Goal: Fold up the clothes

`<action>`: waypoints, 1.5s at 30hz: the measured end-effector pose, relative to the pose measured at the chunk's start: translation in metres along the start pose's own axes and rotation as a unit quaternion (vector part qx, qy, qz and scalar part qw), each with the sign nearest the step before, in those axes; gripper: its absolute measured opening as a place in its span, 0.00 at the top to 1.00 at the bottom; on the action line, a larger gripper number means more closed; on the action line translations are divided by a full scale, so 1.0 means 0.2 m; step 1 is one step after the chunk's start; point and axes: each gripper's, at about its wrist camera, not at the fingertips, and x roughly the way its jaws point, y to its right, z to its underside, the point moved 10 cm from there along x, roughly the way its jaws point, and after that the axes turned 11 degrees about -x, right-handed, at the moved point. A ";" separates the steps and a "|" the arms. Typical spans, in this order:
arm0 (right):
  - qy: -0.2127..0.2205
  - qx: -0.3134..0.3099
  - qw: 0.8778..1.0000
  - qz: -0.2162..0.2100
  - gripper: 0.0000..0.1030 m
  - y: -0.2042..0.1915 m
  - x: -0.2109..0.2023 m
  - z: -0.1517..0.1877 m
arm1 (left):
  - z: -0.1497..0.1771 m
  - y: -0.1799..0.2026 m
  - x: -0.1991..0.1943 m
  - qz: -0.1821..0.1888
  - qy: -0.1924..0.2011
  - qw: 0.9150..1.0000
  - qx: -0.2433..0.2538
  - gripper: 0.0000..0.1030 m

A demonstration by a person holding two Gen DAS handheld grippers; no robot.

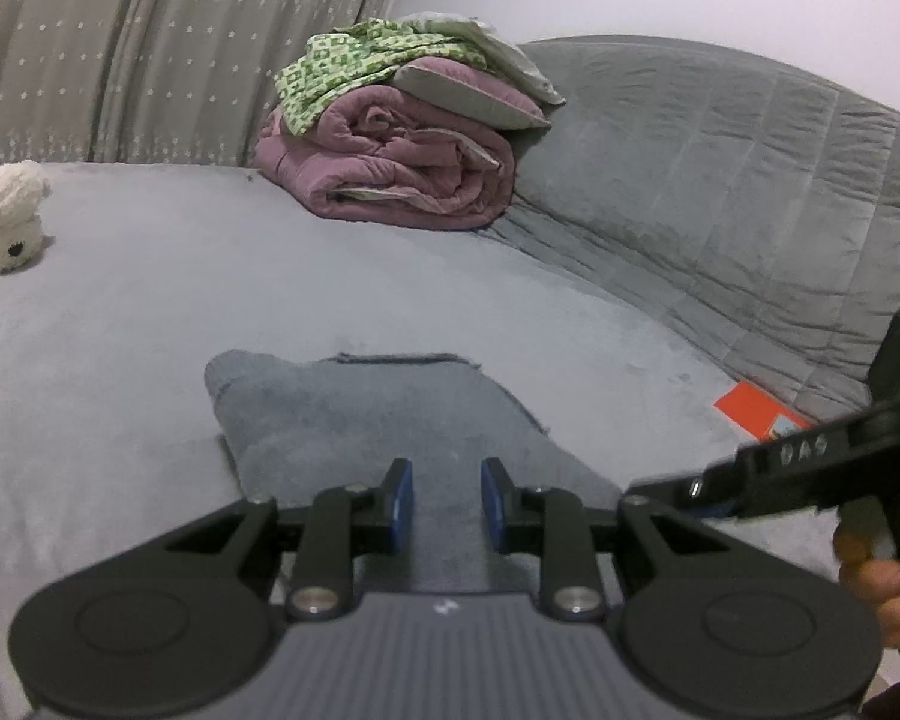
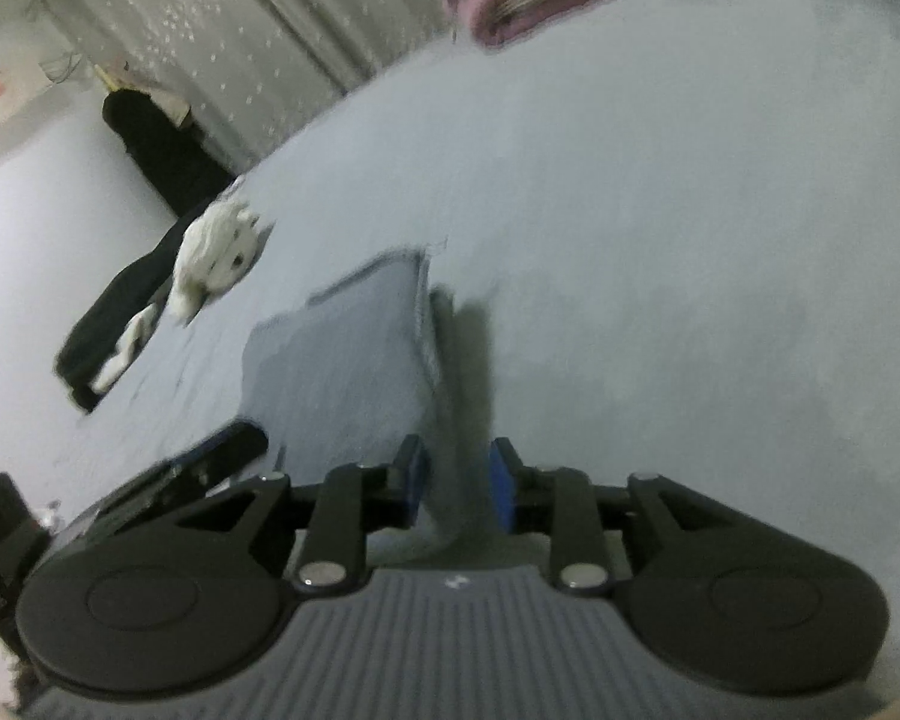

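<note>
- The grey cloth (image 1: 354,414) lies flat on the bed (image 1: 120,324), near the bed's front edge and well apart from the pink rolled blanket (image 1: 390,162) at the far side.
- The left gripper (image 1: 447,501) is directly over the near part of the cloth. Its jaws are a little spread, and the cloth is seen in the gap below them; I cannot tell if the pads touch it.
- The right gripper (image 2: 461,486) is at the cloth's right edge. Its jaws are also a little spread, with a raised fold of grey fabric between them. That view is blurred, so I cannot tell whether the pads press on the fabric.
- In the left view the cloth runs away from the jaws toward the far side of the bed, so its long axis seems to point forward, and its far hem is straight across.
- Both grippers are at the near end; the left one sits more over the middle, the right one at the side.
- A white plush toy (image 1: 3,216) lies near the bed's left edge, away from the cloth.
</note>
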 end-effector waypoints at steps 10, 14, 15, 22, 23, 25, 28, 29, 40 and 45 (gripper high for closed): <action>0.040 -0.038 0.998 0.002 0.66 -0.10 0.10 -0.10 | 0.08 0.11 0.03 0.017 -0.025 0.999 0.038 0.76; 0.013 -0.033 0.999 0.010 0.66 -0.09 0.17 -0.08 | 0.13 0.15 0.02 0.032 -0.045 0.997 0.057 0.76; 0.005 -0.029 0.999 0.013 0.66 -0.09 0.18 -0.07 | 0.14 0.16 0.01 0.037 -0.050 0.996 0.061 0.76; -0.009 0.019 1.000 0.022 0.63 -0.03 0.16 -0.05 | 0.24 0.22 -0.10 0.057 -0.081 0.990 0.096 0.74; -0.009 0.022 0.999 0.022 0.63 -0.04 0.15 -0.05 | 0.25 0.24 -0.11 0.060 -0.085 0.989 0.104 0.73; -0.009 0.024 0.999 0.023 0.63 -0.04 0.15 -0.05 | 0.28 0.27 -0.15 0.068 -0.094 0.986 0.122 0.72; -0.008 0.022 0.999 0.025 0.63 -0.05 0.15 -0.05 | 0.30 0.29 -0.18 0.076 -0.100 0.983 0.137 0.69; -0.007 0.020 0.999 0.024 0.62 -0.06 0.14 -0.05 | 0.30 0.29 -0.19 0.077 -0.100 0.982 0.140 0.67; 0.004 -0.024 1.000 -0.003 0.46 -0.10 -0.02 0.04 | 0.09 0.17 -0.19 0.071 -0.064 0.994 0.047 0.61; 0.027 -0.012 0.999 -0.013 0.44 -0.05 -0.11 0.07 | 0.03 0.09 -0.12 0.047 -0.057 0.997 -0.003 0.60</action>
